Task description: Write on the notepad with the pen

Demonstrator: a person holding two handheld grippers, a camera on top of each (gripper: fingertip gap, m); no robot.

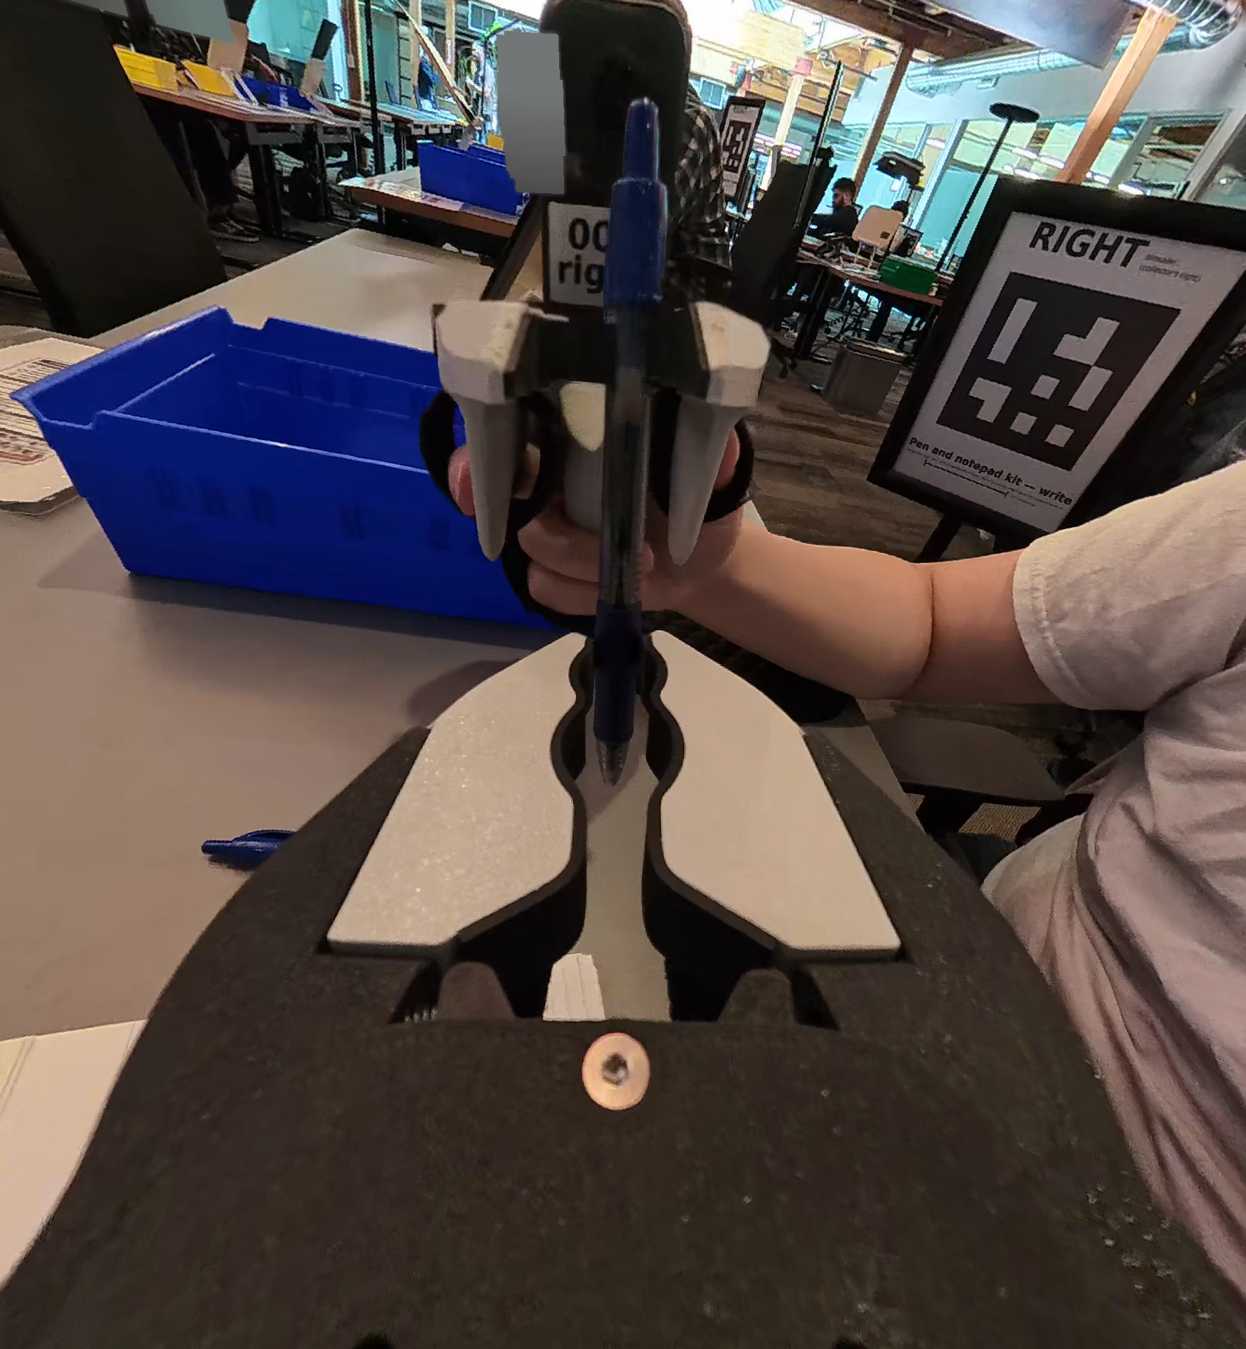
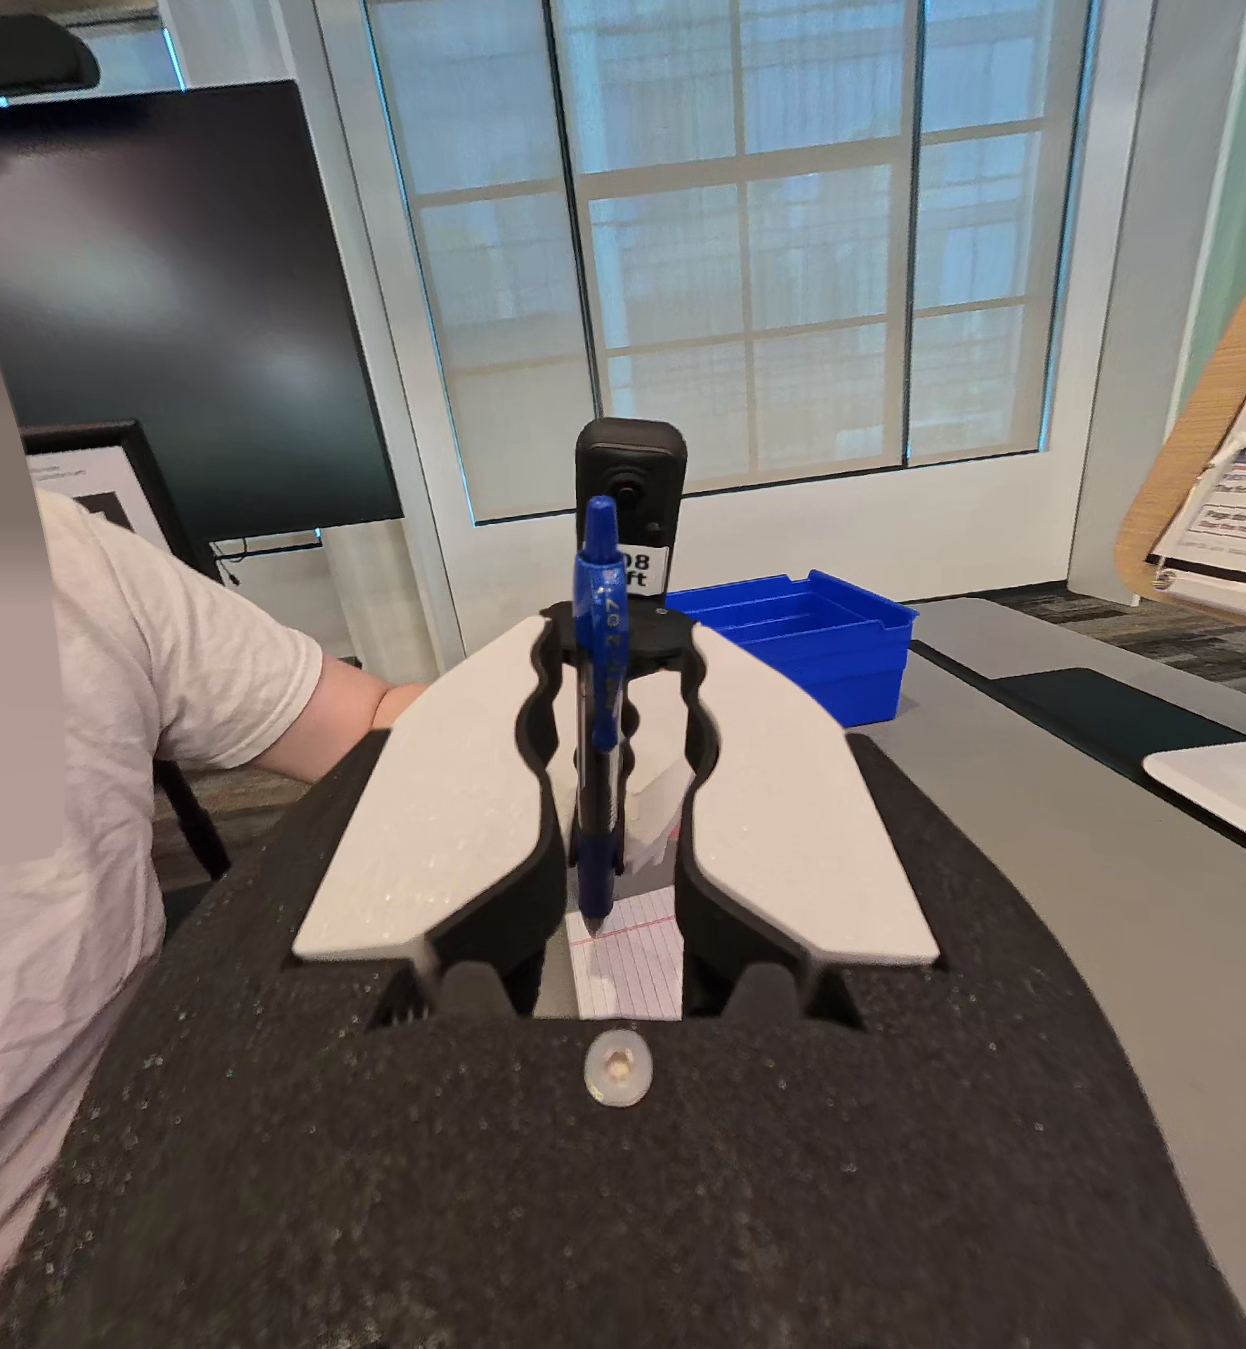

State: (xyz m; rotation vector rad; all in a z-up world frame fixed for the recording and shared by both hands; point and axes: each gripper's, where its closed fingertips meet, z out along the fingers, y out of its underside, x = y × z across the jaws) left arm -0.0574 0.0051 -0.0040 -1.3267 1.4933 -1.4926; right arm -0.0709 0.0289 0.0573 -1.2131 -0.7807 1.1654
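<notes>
The left hand-held gripper [image 1: 616, 682] pinches the upright pen [image 1: 624, 467]; the right's grip is unclear.

Pen [image 2: 597, 730]: blue cap, clip and grip, dark see-through barrel.
Notepad [image 2: 631, 971]: white sheet, fine ruled lines, red margin line.
Bin [image 1: 255, 467]: solid bright blue.
Table [image 1: 168, 730]: plain grey.
Gripper fingers [image 2: 452, 810]: white faces, black inner edges, black speckled body.
Sleeve [image 1: 1153, 620]: pale off-white.
</notes>
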